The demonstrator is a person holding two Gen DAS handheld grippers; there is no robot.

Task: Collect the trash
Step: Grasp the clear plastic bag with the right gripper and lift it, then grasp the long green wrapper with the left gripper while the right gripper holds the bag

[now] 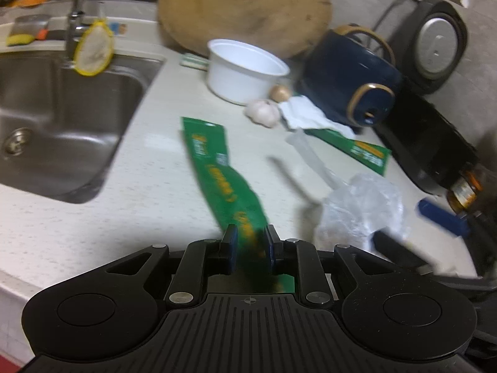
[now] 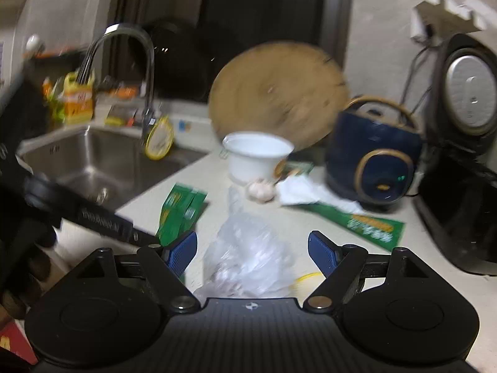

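A long green wrapper [image 1: 214, 168] hangs over the pale counter [image 1: 93, 233], and my left gripper [image 1: 250, 233] is shut on its near end. From the right wrist view the same wrapper [image 2: 180, 214] shows folded at the left. A crumpled clear plastic bag [image 2: 248, 248] lies between the blue pads of my right gripper [image 2: 252, 242], which stands open without touching it. The bag [image 1: 363, 208] also shows at the right of the left wrist view. A second green wrapper [image 1: 357, 149] lies flat near a crumpled white tissue [image 1: 307, 115].
A white bowl [image 1: 245, 68], a garlic bulb [image 1: 262, 112], a dark blue pot [image 1: 351, 74] and a black cooker [image 1: 435, 46] stand behind. A round wooden board [image 1: 245, 9] leans on the wall. The steel sink [image 1: 62, 118] lies left. A yellow ring [image 2: 306, 279] sits by the bag.
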